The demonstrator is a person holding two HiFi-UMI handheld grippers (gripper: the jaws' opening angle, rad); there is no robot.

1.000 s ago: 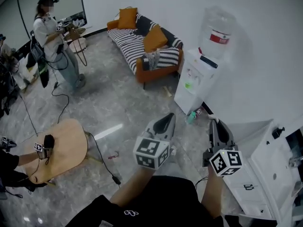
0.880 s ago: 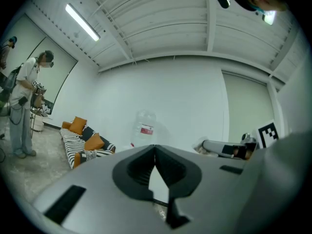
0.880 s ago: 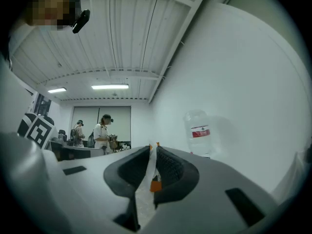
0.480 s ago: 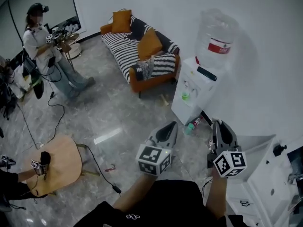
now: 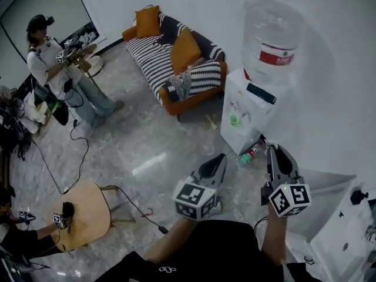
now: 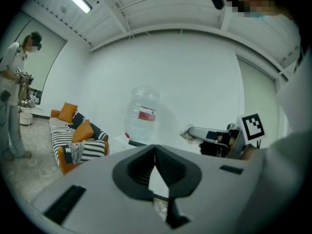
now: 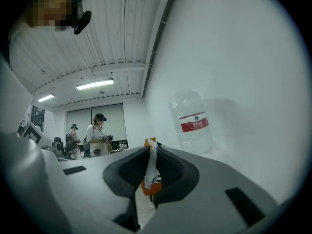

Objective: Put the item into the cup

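White-and-orange thin item (image 7: 149, 164) pinched between jaws of right gripper (image 5: 274, 150), upper end poking just past tips. Left gripper (image 6: 155, 149): jaws closed tip to tip, nothing between. Both grippers side by side, apart, above grey marble floor (image 5: 147, 140). Ahead: water dispenser (image 5: 247, 107) against white wall. Striped sofa (image 5: 170, 63) left of it.

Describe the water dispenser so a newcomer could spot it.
Start at the striped sofa with orange cushions along the white wall. Just right of it in the head view, against that wall, stands the white water dispenser. It alone carries a big clear bottle with a red label on top.
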